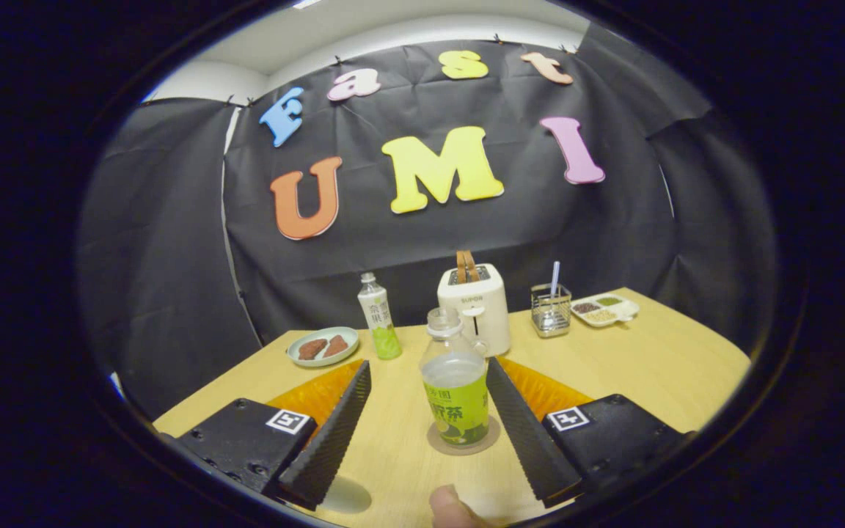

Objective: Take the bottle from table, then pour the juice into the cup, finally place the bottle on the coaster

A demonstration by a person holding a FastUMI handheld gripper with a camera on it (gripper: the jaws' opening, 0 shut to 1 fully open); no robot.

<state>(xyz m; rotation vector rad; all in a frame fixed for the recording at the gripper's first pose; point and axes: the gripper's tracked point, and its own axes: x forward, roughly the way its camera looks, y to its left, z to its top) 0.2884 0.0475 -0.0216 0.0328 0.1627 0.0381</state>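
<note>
Risk: the bottle stands upright on the coaster, uncapped and still part full; a sideways knock from either finger on withdrawal would likely tip it and spill.
Cause: the right finger runs just beside the bottle's shoulder, whereas the left finger is well apart; a skewed pull-back would catch it.
Second risk: the bottle looks set slightly toward the coaster's near-left, though its base appears fully on.
Tongs: wide open, fingers either side of the bottle, holding nothing; whether the right finger touches the bottle cannot be told.
Bottle: between the fingers, on the coaster, on the surface.
Cup: a clear vessel seems to sit behind the bottle, beside the toaster; too hidden to confirm.
Stage: judged at release, placement done.
Other: a fingertip shows below the bottle.
</note>
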